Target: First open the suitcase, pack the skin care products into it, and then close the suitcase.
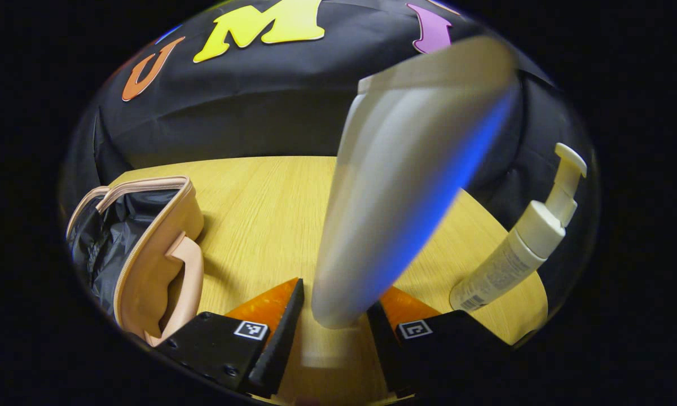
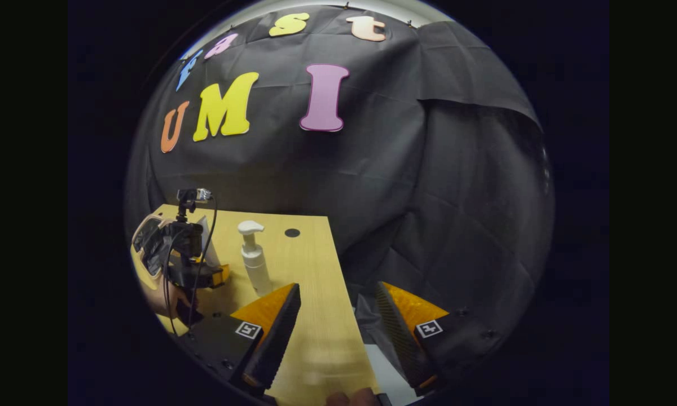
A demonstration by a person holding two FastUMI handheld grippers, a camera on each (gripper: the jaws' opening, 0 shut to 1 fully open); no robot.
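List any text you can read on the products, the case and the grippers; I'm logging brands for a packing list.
Nothing can be quoted:
Pump bottle: fine print low on its side, too small to read.
Tube held in the left hand-held gripper: motion-blurred, unreadable.
Suitcase: no text visible.
Square markers on the gripper: coded patterns, not words.

Bare table [image 1: 259, 208] lies open between the open suitcase [image 1: 146, 254] and the upright pump bottle [image 1: 519, 242], which bound the passage.
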